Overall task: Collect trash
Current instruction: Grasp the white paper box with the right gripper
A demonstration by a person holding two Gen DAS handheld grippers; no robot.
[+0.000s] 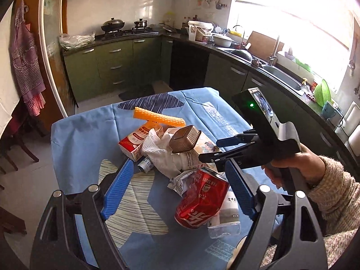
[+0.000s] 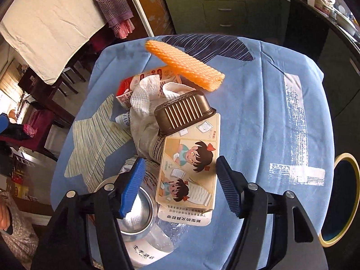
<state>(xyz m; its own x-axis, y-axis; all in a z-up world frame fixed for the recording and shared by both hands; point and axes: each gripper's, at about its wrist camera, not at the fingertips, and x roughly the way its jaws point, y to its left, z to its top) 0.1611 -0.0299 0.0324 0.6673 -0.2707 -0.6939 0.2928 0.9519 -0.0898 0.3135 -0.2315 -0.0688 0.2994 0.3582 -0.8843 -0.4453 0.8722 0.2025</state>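
A pile of trash lies on the blue tablecloth (image 1: 78,139). A crushed red can (image 1: 200,200) lies nearest, between the open fingers of my left gripper (image 1: 177,189), with a clear plastic bottle (image 1: 227,216) beside it. Behind are a brown plastic tray (image 1: 184,139), crumpled white paper towel (image 1: 157,148), a red-white carton (image 1: 132,141) and an orange foam net (image 1: 159,117). My right gripper (image 2: 180,184) is open above a cartoon-printed card box (image 2: 189,168); the can's silver end (image 2: 137,213) is under its left finger. The right gripper also shows in the left wrist view (image 1: 216,150).
A bin with a yellow rim (image 2: 344,200) stands to the right of the table, below its edge. Green kitchen cabinets (image 1: 112,63) and a counter with a sink (image 1: 279,74) lie behind. Wooden chairs (image 2: 51,103) stand at the left.
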